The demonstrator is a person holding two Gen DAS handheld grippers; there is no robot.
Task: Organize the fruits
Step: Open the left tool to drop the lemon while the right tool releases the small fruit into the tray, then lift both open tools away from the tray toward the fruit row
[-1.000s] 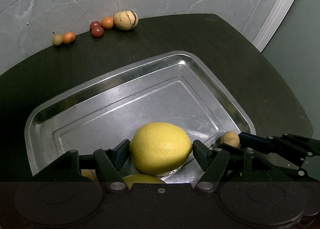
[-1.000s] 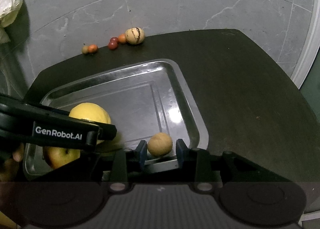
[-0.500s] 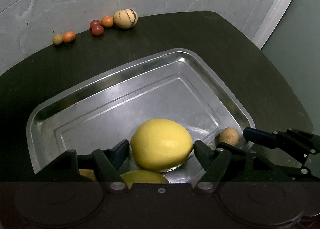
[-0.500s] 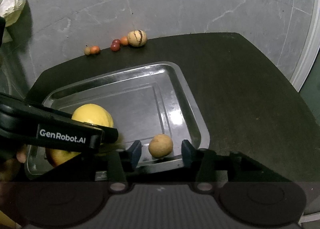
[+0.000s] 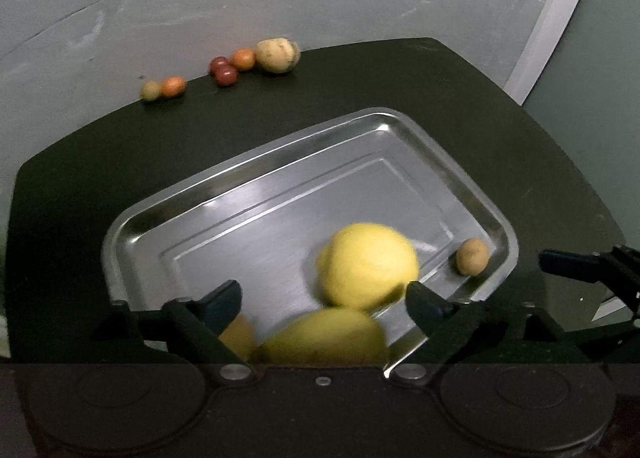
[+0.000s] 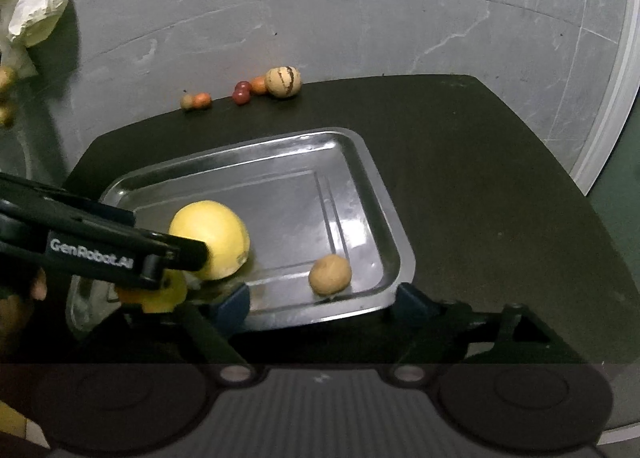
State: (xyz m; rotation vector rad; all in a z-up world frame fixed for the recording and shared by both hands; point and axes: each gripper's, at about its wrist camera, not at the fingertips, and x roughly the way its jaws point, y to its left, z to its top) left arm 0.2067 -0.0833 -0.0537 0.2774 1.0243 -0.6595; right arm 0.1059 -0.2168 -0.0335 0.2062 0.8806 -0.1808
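Note:
A steel tray (image 5: 224, 194) (image 6: 372, 186) lies on the dark table. In it rest a big yellow lemon (image 5: 368, 264) (image 6: 212, 238), a second yellow fruit (image 5: 324, 338) at the near edge, an orange-yellow fruit (image 5: 240, 336) (image 6: 160, 298), and a small tan round fruit (image 5: 473, 256) (image 6: 330, 274) in the near right corner. My left gripper (image 5: 324, 302) is open above the tray's near edge, with the lemon just beyond its fingers. My right gripper (image 6: 320, 302) is open too, pulled back from the tan fruit. The left gripper's side (image 6: 100, 254) hides part of the lemon.
Along the table's far edge sit a striped pale melon-like fruit (image 5: 278, 54) (image 6: 283, 82), two dark red fruits (image 5: 223, 70) and several small orange and green ones (image 5: 164, 88). A crumpled white bag (image 6: 36, 6) lies on the floor at the left. Grey tiled floor surrounds the table.
Both grippers opened wide and drew back. The lemon left the left jaws and lies in the tray; the tan fruit left the right jaws and rests in the tray corner.

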